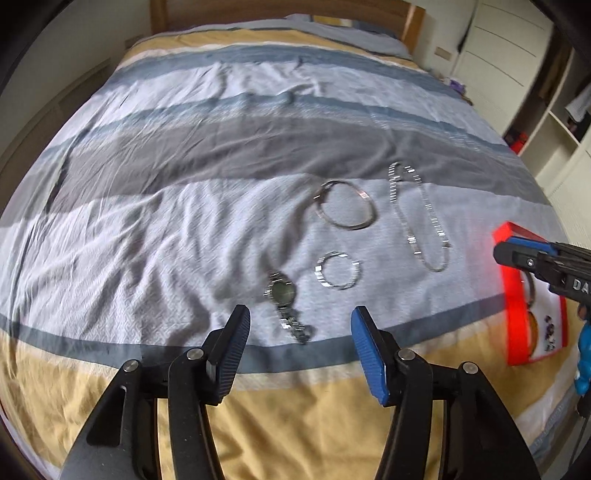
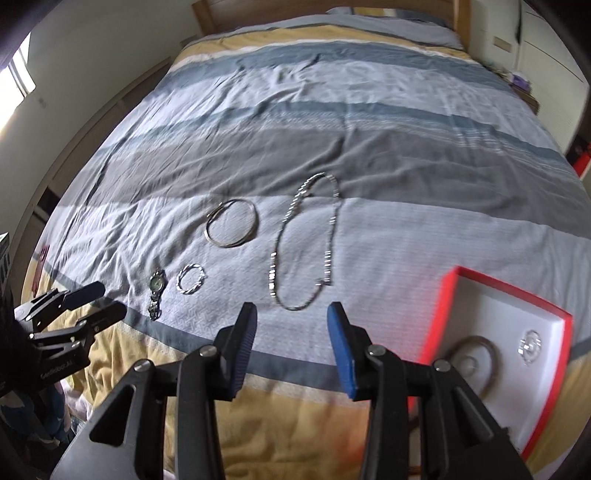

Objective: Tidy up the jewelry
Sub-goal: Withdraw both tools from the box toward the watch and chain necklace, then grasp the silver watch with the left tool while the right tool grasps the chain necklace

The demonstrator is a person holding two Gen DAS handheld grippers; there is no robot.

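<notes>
Jewelry lies on a striped bed cover. A wristwatch [image 1: 285, 303] [image 2: 155, 291] lies just ahead of my open, empty left gripper [image 1: 301, 325]. A small silver bracelet [image 1: 338, 275] [image 2: 191, 283], a large silver bangle [image 1: 346, 204] [image 2: 231, 222] and a long chain necklace [image 1: 417, 218] [image 2: 304, 243] lie beyond. A red-rimmed white box [image 2: 506, 369] [image 1: 517, 295] sits at the right, holding a dark bangle [image 2: 487, 350] and a small silver piece [image 2: 529, 346]. My right gripper [image 2: 291, 321] is open and empty, just short of the necklace.
The bed cover [image 1: 221, 147] is wrinkled, with grey, blue and yellow bands. A wooden headboard [image 1: 258, 11] stands at the far end. White wardrobes and shelves [image 1: 535, 92] stand to the right of the bed.
</notes>
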